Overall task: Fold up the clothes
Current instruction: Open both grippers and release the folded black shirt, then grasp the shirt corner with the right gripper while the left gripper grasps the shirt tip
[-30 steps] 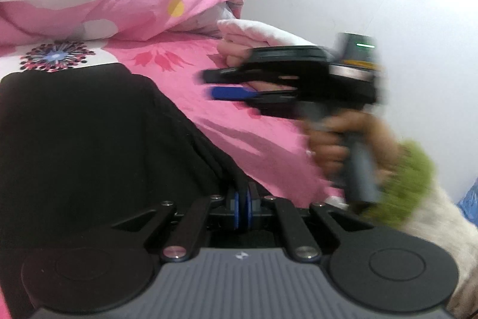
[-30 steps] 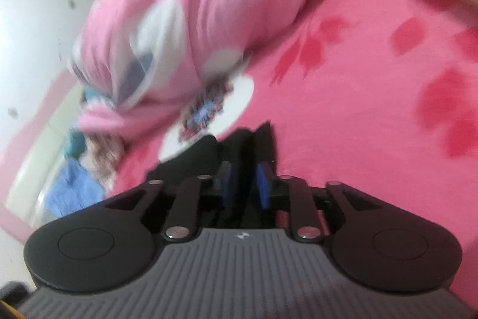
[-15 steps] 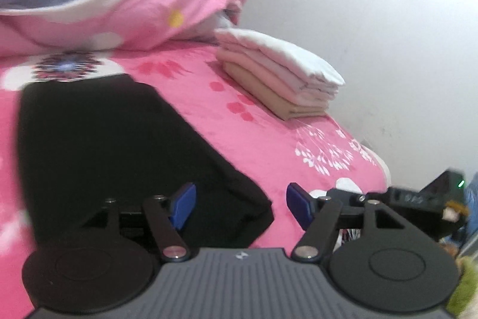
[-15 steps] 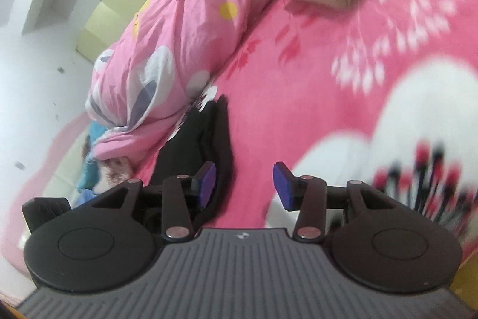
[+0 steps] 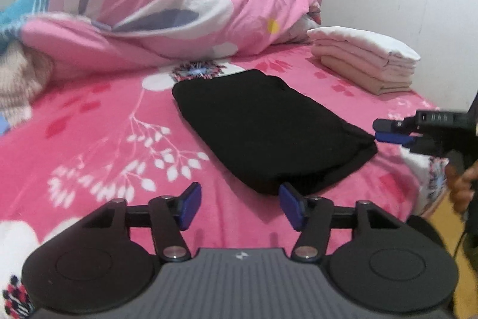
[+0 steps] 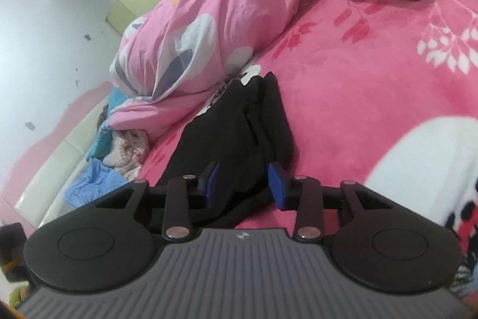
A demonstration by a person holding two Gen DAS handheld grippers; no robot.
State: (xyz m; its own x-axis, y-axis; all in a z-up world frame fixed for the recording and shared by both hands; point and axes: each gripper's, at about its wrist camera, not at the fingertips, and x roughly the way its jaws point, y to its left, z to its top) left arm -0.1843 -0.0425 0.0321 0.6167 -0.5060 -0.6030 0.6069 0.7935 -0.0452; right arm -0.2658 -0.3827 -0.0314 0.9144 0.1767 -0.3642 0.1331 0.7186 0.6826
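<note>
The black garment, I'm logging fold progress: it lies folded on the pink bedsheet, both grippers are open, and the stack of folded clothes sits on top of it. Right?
Not quite. The stack of folded clothes sits apart from the black garment, farther back on the pink bedsheet, as the left wrist view shows. The rest holds: the garment lies folded, and the left gripper and right gripper are open.

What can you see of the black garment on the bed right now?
The black garment is plain, dark, soft-looking fabric, folded into a flat rough rectangle with layered edges showing at its near end. It lies on the pink floral bedsheet, short of the pink duvet and apart from the folded pale stack. The left tongs are open just short of it; the right tongs are open around its corner.
</note>
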